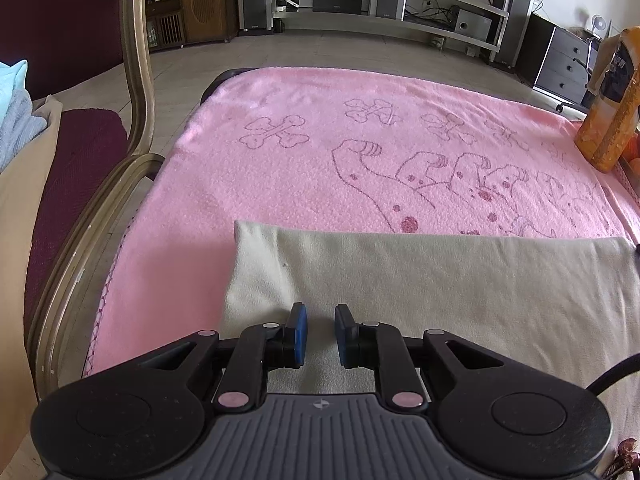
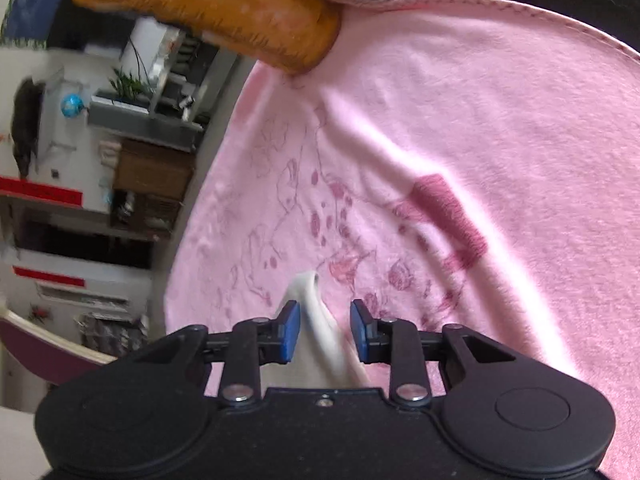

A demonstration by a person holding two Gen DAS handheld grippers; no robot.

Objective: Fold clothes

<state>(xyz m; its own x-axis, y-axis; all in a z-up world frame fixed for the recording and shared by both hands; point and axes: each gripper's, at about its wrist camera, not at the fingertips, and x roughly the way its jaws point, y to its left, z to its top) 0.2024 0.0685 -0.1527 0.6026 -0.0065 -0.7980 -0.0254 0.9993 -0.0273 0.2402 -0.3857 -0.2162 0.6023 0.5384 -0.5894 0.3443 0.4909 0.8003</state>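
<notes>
Fingertips of my left gripper (image 1: 321,334), blue-padded, stand narrowly parted over the flat beige cotton garment (image 1: 440,280), gripping nothing. My right gripper (image 2: 325,330) stands slightly wider; a raised white-beige fold of the garment (image 2: 316,320) sits between its pads, untouched on either side. Garment lies on the pink fleece blanket with bone prints (image 1: 320,152). Orange plastic package (image 1: 612,112) at two o'clock.
</notes>
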